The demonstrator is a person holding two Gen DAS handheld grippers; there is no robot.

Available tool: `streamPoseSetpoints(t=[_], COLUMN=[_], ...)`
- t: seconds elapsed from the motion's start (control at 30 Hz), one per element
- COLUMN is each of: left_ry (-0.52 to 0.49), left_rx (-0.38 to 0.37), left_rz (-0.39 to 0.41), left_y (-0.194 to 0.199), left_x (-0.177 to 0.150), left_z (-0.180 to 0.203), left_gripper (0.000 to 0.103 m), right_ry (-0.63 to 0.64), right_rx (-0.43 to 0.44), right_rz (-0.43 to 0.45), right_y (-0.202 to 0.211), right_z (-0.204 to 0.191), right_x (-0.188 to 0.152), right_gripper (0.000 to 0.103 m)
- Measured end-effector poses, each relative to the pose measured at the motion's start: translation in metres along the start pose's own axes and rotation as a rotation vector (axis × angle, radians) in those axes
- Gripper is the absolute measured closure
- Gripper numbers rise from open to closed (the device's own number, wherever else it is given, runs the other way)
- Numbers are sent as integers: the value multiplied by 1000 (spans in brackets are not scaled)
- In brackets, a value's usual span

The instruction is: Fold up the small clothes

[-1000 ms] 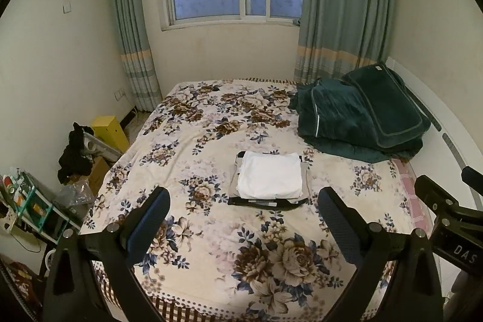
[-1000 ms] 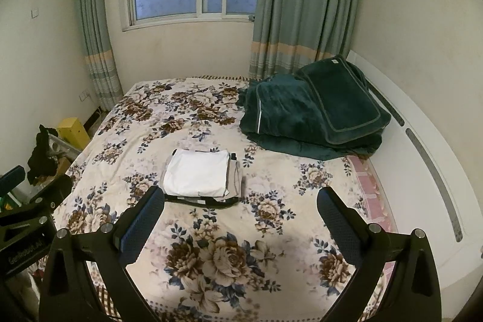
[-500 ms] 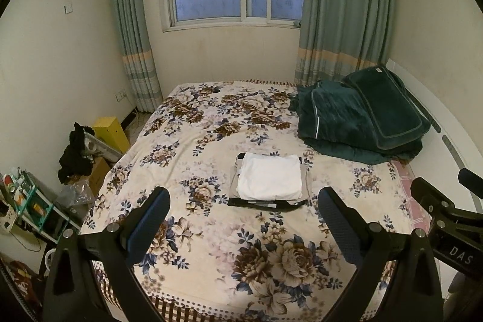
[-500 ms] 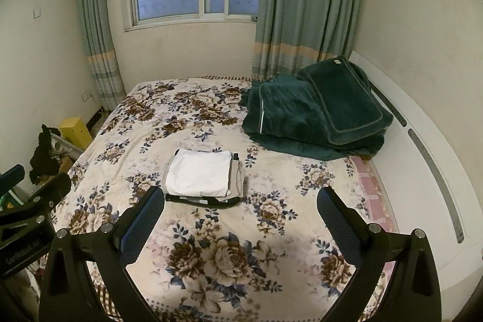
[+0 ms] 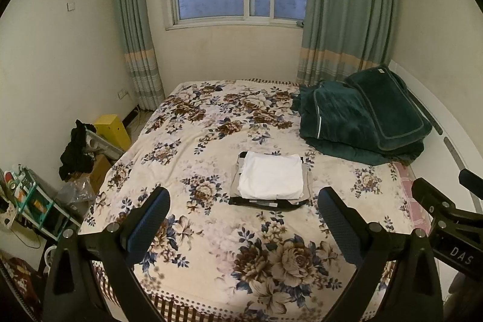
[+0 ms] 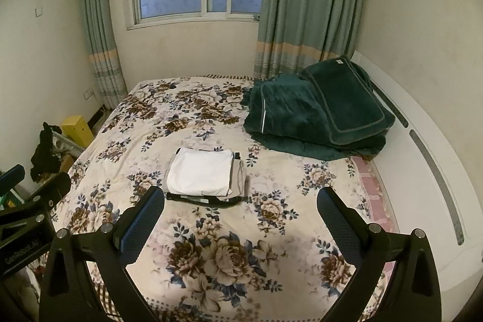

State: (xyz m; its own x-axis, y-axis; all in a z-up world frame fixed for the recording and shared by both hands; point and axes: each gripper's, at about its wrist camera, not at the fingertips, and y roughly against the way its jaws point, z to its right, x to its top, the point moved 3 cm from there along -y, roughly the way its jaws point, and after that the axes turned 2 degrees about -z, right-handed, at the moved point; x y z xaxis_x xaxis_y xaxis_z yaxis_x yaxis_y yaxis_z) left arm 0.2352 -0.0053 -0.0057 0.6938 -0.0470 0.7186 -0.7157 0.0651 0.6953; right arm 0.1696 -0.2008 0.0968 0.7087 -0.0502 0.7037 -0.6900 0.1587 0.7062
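Clothes [image 5: 270, 178] stacked, grippers [image 5: 241, 219] wide apart

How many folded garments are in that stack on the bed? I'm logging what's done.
3 visible: a white garment on top, a grey one under it, and a black one at the bottom, mid-bed. More may be hidden between layers.

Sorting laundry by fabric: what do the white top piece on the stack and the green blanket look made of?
White piece: likely thin woven or knit cotton, matte, smooth flat folds. Green blanket: probably plush fleece or velvet, thick with soft sheen and piped edges.
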Motion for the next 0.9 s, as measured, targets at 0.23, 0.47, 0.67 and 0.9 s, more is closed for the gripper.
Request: streamPoseSetpoints(t=[0.23, 0.47, 0.67, 0.9], left_ry=[0, 0, 1, 1], left_rx=[1, 0, 4, 6], left_rz=[1, 1, 3, 5], left_y=[0, 1, 1, 2], left_x=[0, 1, 1, 3], left_z=[0, -2, -1, -3], left_gripper=[3, 3, 3, 3], right_ry=[-2, -1, -1, 2], right_rx=[-1, -1, 1, 4], right_rz=[1, 0, -1, 2], right_y=[1, 0, 1, 0], right_z=[0, -1, -2, -5], right_x=[-1, -1, 1, 2], right_gripper=[1, 1, 1, 1])
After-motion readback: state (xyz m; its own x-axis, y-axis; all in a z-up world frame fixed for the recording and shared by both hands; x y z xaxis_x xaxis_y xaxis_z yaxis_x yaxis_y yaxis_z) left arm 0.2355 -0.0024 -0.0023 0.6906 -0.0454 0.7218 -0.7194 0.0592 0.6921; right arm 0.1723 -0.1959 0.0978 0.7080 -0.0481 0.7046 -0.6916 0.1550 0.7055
